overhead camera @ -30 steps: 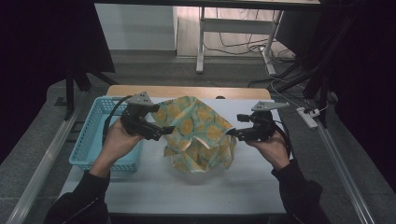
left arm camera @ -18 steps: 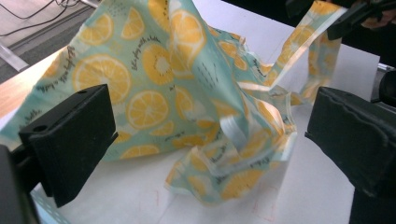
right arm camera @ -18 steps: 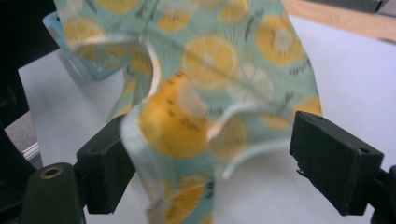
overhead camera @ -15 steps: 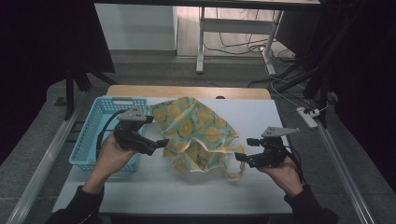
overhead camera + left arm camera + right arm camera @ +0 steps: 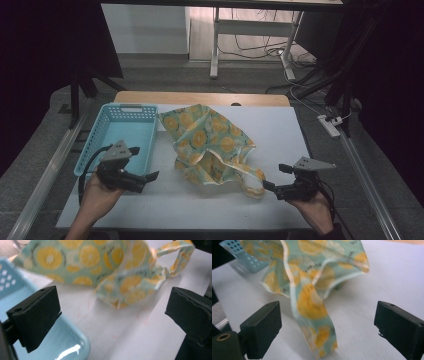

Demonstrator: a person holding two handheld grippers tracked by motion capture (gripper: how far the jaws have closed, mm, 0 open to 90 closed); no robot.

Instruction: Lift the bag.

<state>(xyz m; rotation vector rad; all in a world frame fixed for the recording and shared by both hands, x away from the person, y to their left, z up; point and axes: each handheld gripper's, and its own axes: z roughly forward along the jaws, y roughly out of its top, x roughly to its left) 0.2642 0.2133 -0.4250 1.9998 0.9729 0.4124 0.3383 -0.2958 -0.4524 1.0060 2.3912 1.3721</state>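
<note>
Both hand-held grippers near edge, jaws wide and empty — left hand-held gripper [image 5: 150, 177] by the basket [image 5: 125, 132], right hand-held gripper [image 5: 267, 186] just opened, at the strap. Lemon-print bag [image 5: 212, 145] lies crumpled mid-desk [image 5: 280, 135] — looks released to settle for regrasp.

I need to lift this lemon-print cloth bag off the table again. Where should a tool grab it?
Probably the handle loop trailing from the cloth bag toward the right tool. It is a narrow strap lying apart from the crumpled body, so come in low from the right.

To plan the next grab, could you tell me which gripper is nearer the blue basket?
Left. The left gripper is beside the blue basket's near corner; the right gripper is beyond the bag.
</note>
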